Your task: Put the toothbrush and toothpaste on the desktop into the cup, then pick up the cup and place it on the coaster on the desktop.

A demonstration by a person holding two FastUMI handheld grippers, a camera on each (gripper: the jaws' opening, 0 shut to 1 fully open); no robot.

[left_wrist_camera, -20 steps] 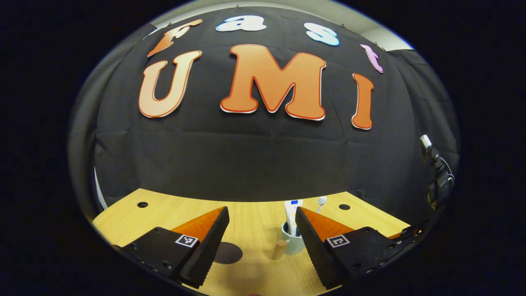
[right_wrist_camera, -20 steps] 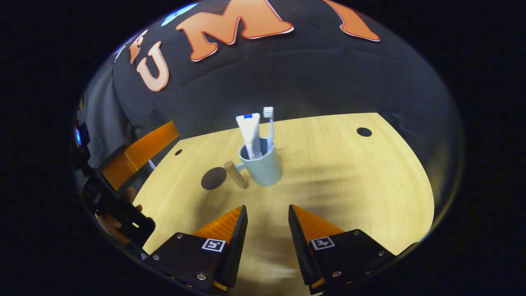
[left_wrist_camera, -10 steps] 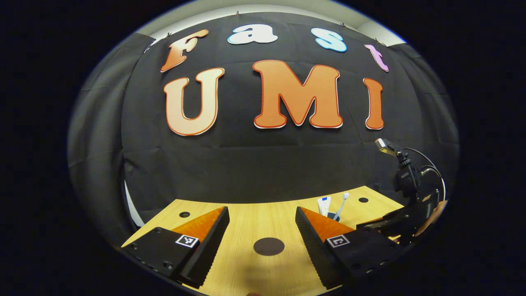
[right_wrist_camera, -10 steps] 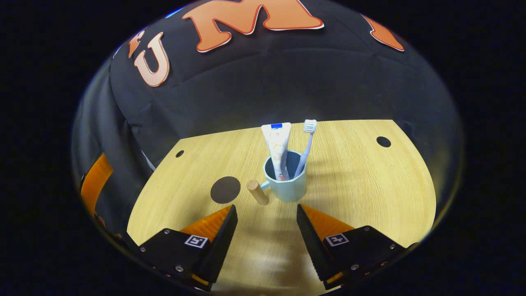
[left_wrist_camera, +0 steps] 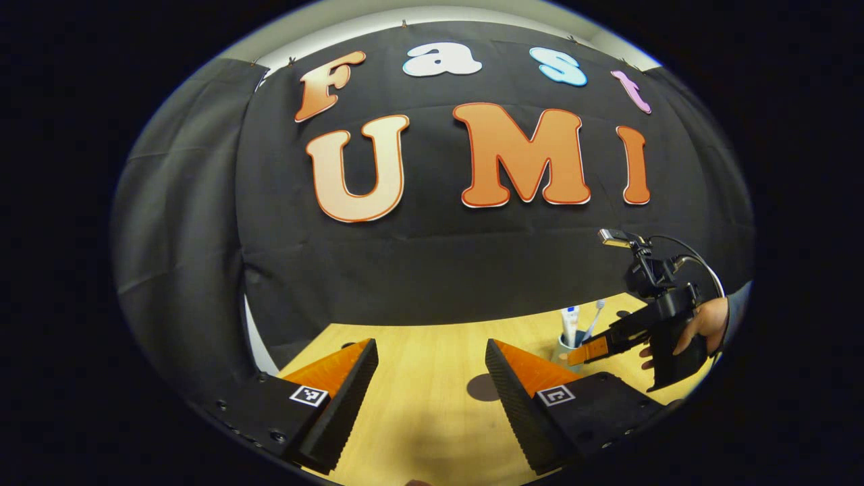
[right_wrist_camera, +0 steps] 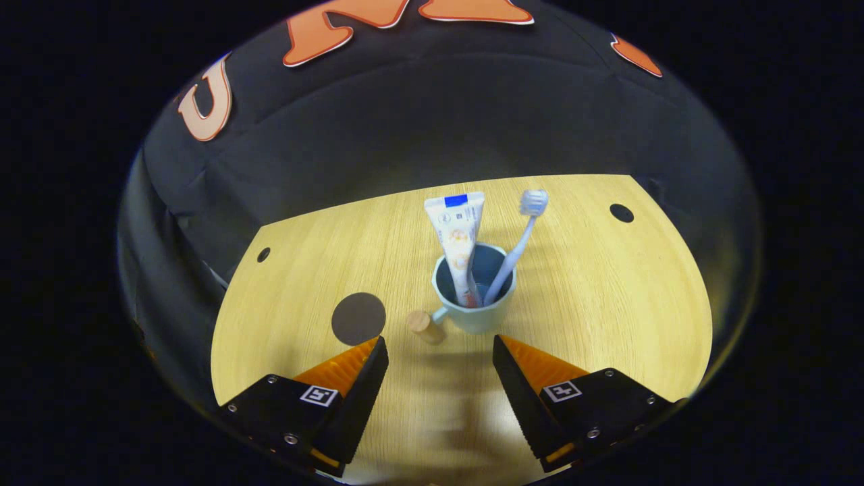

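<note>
The wooden desktop (right_wrist_camera: pixel 607 304) is carrying everything, with the pale blue cup (right_wrist_camera: pixel 474 307) standing near its middle, well back from every edge, and it is sitting closer under the right gripper (right_wrist_camera: pixel 440 351) than it was half a second ago. That gripper is closing in with its fingers spread wide and nothing between them, the cup's wooden-knobbed handle (right_wrist_camera: pixel 425 325) pointing toward it. The left gripper (left_wrist_camera: pixel 430 352) is swinging away to the side, fingers likewise apart and empty. The dark round coaster (right_wrist_camera: pixel 358 318) is lying just beside the handle, toward the desktop's left edge. The toothpaste tube (right_wrist_camera: pixel 459 233) and toothbrush (right_wrist_camera: pixel 516 244) are already standing in the cup, so I judge the loading is finished and the cup pickup is beginning.
</note>
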